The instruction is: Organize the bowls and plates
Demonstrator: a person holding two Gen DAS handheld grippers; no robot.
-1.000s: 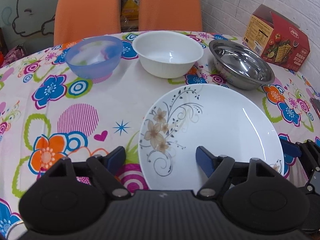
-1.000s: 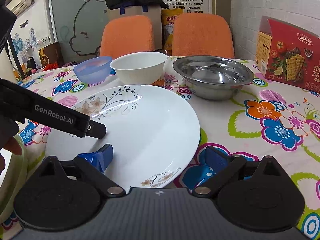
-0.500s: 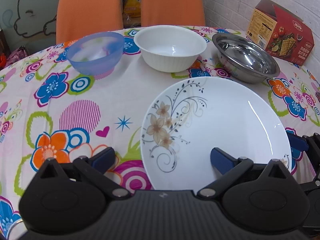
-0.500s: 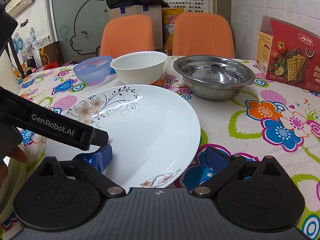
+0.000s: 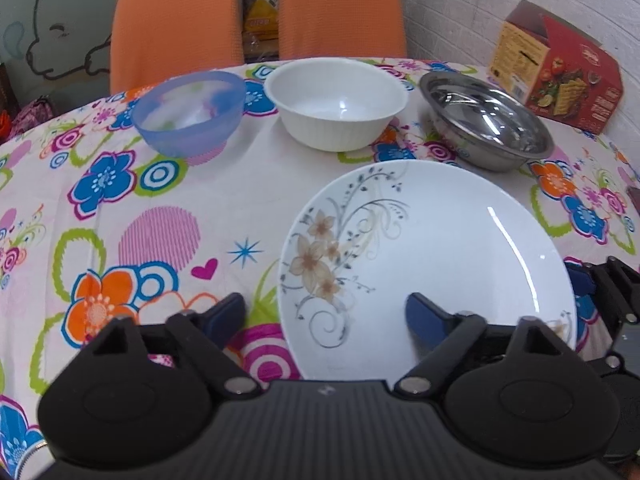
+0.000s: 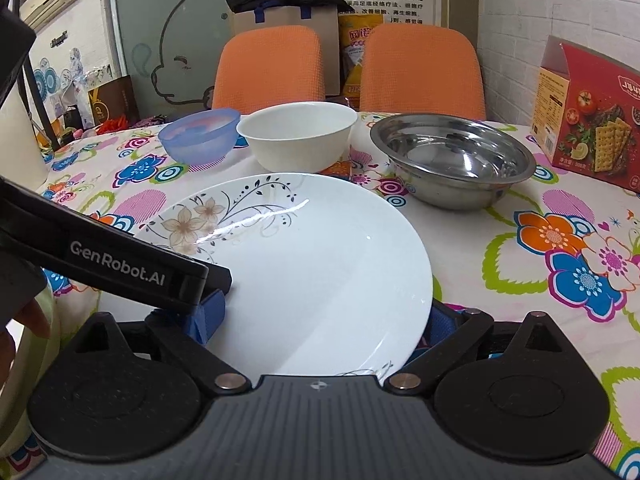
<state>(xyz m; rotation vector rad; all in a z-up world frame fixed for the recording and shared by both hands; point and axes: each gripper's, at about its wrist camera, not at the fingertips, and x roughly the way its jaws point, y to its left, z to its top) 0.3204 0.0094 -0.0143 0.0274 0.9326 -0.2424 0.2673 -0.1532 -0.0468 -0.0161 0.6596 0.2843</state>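
Observation:
A white plate with a brown flower print [image 5: 440,248] [image 6: 320,272] lies flat on the floral tablecloth, close to me. My left gripper [image 5: 324,312] is open and straddles the plate's left rim, with one finger over the plate and the other over the cloth. My right gripper [image 6: 324,320] is open too, and the plate's near right portion sits between its fingers. Behind the plate stand a blue plastic bowl [image 5: 188,116] [image 6: 198,134], a white bowl [image 5: 336,104] [image 6: 298,136] and a steel bowl [image 5: 486,120] [image 6: 452,160], each set apart and upright.
A red cracker box [image 5: 560,68] [image 6: 592,120] stands at the table's far right by the brick wall. Two orange chairs [image 5: 176,20] [image 5: 340,8] are pushed up to the far edge. A person's hand [image 6: 24,320] shows at the left of the right wrist view.
The left gripper's fingers spread wider, then drew in slightly, still straddling the plate's rim. In the right wrist view the plate looms a little larger and the left gripper reaches further over it.

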